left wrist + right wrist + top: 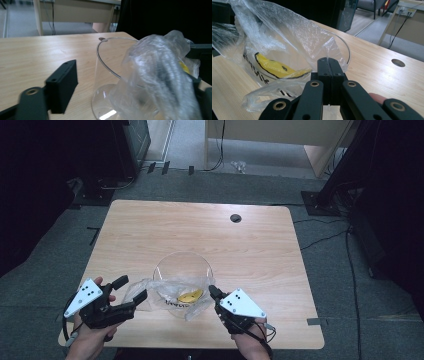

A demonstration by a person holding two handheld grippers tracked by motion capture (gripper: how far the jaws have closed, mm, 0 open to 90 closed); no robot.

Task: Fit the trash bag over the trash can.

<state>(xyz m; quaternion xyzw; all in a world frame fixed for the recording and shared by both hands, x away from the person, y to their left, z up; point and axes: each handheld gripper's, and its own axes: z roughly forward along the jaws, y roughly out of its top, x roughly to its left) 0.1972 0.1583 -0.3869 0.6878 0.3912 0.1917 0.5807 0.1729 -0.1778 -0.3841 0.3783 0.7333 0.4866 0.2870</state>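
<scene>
Right hand-held gripper (328, 61): jaws pressed together, pinching the near right edge of the plastic bag (287, 42).
Left hand-held gripper (131, 291): jaws spread wide apart at the bag's left end; whether either jaw touches the film, I cannot tell.
Plastic bag: clear, crumpled, yellow print inside, draped over the bowl's near rim, between the two grippers.
Glass bowl (182, 262): clear, standing near the desk's front edge.
Desk (200, 227): light wood, round cable hole (235, 218) at the far side.

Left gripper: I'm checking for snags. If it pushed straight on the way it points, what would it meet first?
Probably the clear plastic bag, already bunched against one jaw of the left gripper; just beyond it stands the glass bowl. Depth is hard to judge.
</scene>
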